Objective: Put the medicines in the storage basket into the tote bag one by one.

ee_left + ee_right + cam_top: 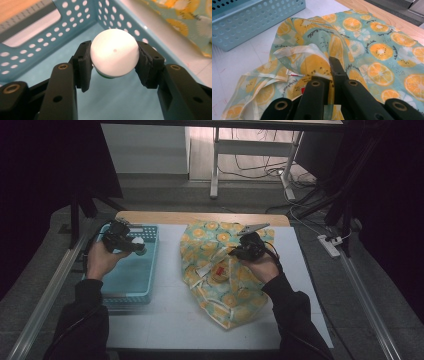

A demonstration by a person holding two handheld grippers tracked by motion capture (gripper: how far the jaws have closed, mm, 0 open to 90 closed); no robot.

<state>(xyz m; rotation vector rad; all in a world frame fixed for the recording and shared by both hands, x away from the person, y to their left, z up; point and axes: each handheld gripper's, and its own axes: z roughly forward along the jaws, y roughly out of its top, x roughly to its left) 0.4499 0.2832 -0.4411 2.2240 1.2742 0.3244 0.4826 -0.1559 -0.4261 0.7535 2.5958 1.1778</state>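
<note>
Two jaws clamp white ball (114,52) over basket (75,15) | right gripper (329,75) pinches bag edge (297,53)

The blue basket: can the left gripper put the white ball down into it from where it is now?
Probably yes. The left gripper holds the white ball right over the open blue basket, and nothing lies between them. The right gripper is busy pinching the fruit-print bag off to the side.
</note>
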